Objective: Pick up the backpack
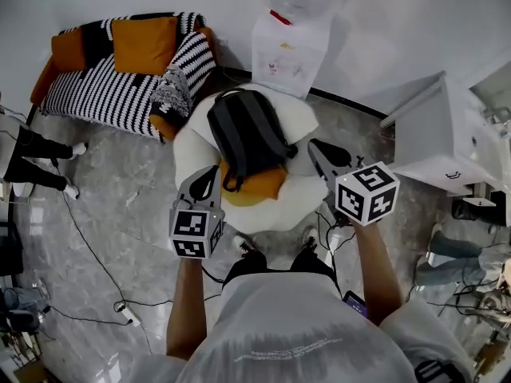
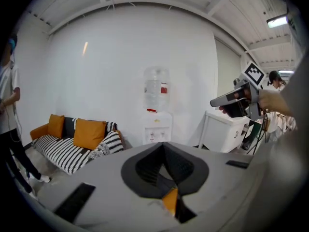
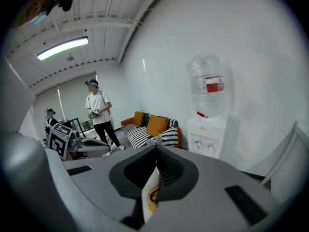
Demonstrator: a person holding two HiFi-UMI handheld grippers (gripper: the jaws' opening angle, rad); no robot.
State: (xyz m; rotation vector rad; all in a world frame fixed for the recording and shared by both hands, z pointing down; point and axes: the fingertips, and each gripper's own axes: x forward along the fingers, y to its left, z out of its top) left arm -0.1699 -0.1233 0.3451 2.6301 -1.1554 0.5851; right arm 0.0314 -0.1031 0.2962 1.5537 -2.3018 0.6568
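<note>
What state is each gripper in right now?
Left gripper: jaws closed, holding nothing.
Right gripper: jaws closed, holding nothing.

White short-sleeved T-shirt (image 1: pixel 279 325), faint pale print. Left gripper (image 1: pixel 210 174), right gripper (image 1: pixel 316 147): grey, black-and-white marker cubes (image 1: pixel 366 192).

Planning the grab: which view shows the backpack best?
Head view: the whole backpack lies partly on an orange cushion. Both gripper views look over it at the room; only orange slivers show between their jaws.

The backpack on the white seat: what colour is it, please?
Dark grey backpack; the head view shows it best.
</note>
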